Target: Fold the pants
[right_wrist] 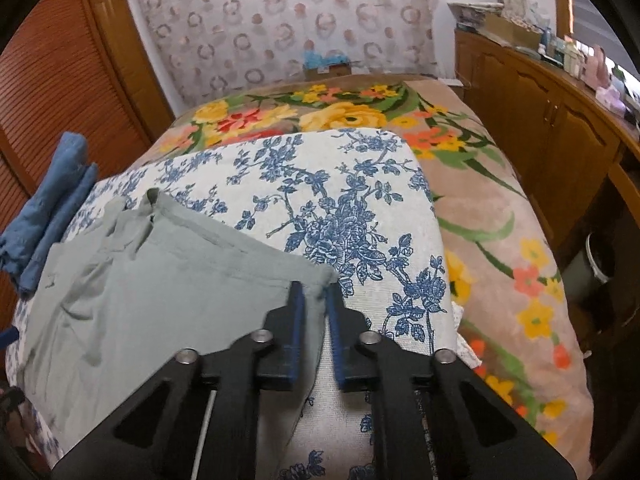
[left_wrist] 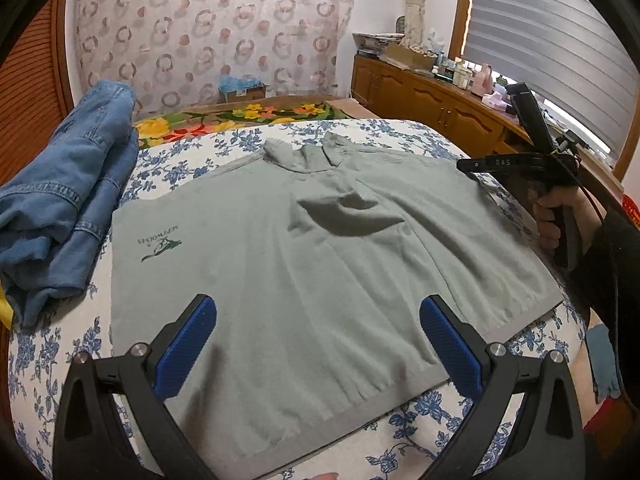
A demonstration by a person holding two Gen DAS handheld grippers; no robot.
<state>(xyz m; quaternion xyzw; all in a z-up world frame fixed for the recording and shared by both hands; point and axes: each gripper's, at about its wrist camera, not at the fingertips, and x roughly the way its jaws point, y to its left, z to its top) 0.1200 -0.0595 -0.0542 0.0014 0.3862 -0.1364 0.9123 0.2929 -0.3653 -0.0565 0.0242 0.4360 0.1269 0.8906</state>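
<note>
The grey-green pants (left_wrist: pixel 304 256) lie spread flat across the blue-flowered sheet (left_wrist: pixel 400 132) on the bed, waistband toward the near edge, a dark green logo (left_wrist: pixel 160 245) printed near their left side and a soft ridge of cloth raised in the middle. The left gripper (left_wrist: pixel 318 344) hangs over the near edge of the pants with its blue pads (left_wrist: pixel 186 344) spread wide, cloth below them and nothing pinched. Over at the right edge, the right gripper (right_wrist: pixel 316 300) sits low on a corner of the pants (right_wrist: pixel 160 280), its pads (right_wrist: pixel 297 320) drawn in to a narrow slit with a fold of that corner caught between them; the tips press on the fabric right where it meets the sheet (right_wrist: pixel 340 208). From the left wrist view that same gripper (left_wrist: pixel 464 165) shows as a black arm reaching in from the right, a hand (left_wrist: pixel 550 220) wrapped round its grip. A heap of blue denim (left_wrist: pixel 68 196) rests at the left edge of the bed, just beside the pants and overlapping the sheet. Beyond the sheet a bright flowered blanket (right_wrist: pixel 500 208) covers the far end and the right side of the bed. A wooden cabinet (left_wrist: pixel 432 100) with clutter on top runs along the right wall under a window blind (left_wrist: pixel 552 36), and a patterned curtain (left_wrist: pixel 208 32) hangs behind the bed.
</note>
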